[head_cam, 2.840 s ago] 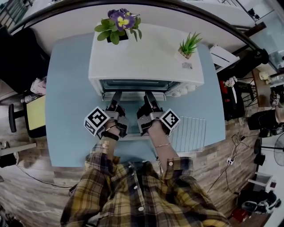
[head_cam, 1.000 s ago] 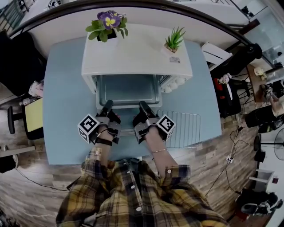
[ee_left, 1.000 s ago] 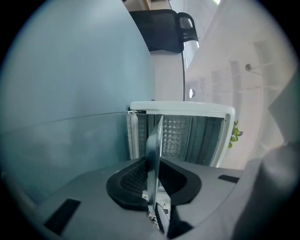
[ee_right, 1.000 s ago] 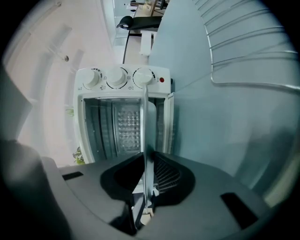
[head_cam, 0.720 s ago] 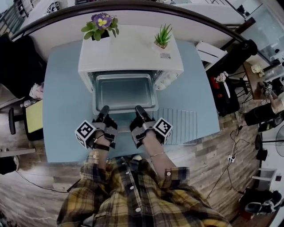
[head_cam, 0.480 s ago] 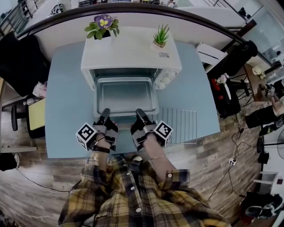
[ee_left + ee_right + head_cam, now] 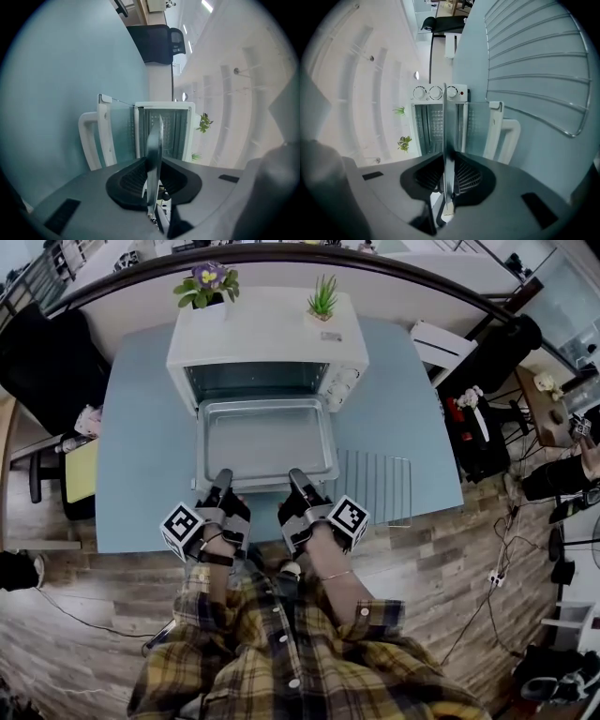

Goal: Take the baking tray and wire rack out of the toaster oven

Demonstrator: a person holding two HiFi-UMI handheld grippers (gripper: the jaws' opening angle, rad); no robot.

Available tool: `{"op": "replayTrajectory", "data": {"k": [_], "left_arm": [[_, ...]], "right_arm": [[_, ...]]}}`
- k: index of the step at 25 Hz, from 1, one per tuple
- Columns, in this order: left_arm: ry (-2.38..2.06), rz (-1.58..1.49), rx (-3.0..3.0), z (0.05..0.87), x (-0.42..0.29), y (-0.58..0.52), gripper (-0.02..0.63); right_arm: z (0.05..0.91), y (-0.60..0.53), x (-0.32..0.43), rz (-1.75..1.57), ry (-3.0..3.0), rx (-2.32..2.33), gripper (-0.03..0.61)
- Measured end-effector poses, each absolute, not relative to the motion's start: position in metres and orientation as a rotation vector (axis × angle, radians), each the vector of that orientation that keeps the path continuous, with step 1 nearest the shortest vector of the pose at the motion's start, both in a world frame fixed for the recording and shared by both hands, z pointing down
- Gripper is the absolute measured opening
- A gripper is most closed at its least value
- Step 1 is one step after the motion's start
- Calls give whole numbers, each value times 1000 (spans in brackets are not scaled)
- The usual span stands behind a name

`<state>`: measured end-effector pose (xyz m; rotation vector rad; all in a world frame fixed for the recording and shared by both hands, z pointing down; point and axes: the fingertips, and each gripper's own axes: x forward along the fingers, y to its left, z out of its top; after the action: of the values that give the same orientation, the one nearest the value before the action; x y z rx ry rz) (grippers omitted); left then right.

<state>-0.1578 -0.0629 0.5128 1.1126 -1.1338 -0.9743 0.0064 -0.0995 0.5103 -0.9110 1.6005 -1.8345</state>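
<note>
Farther out of the oven (image 7: pixel 267 334) now, the tray (image 7: pixel 267 442) is pinched at its near rim by left gripper (image 7: pixel 223 482) and right gripper (image 7: pixel 296 479); it looks thin, stiff, probably light and slick.

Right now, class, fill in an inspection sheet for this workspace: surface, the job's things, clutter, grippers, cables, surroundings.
Surface: blue table; the toaster oven stands at its back, door open.
Job's things: baking tray out in front of the oven's mouth; wire rack flat on the table, right of the tray.
Clutter: flowering plant and green plant on the oven's top.
Grippers: left gripper and right gripper each shut on the tray's near rim.
Cables: cables on the floor, right of the table.
Surroundings: wood-plank floor; dark chair at the left.
</note>
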Motion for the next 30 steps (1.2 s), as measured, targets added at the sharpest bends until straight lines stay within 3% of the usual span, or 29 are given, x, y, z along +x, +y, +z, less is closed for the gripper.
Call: {"op": "replayTrajectory", "data": {"k": [15, 30], "left_arm": [[-997, -830, 1257, 496, -10, -48, 64], [-788, -584, 1281, 532, 140, -49, 67]], "right_arm": [[501, -61, 156, -1658, 1441, -967, 74], [536, -22, 305, -1518, 1225, -1177, 77]]}}
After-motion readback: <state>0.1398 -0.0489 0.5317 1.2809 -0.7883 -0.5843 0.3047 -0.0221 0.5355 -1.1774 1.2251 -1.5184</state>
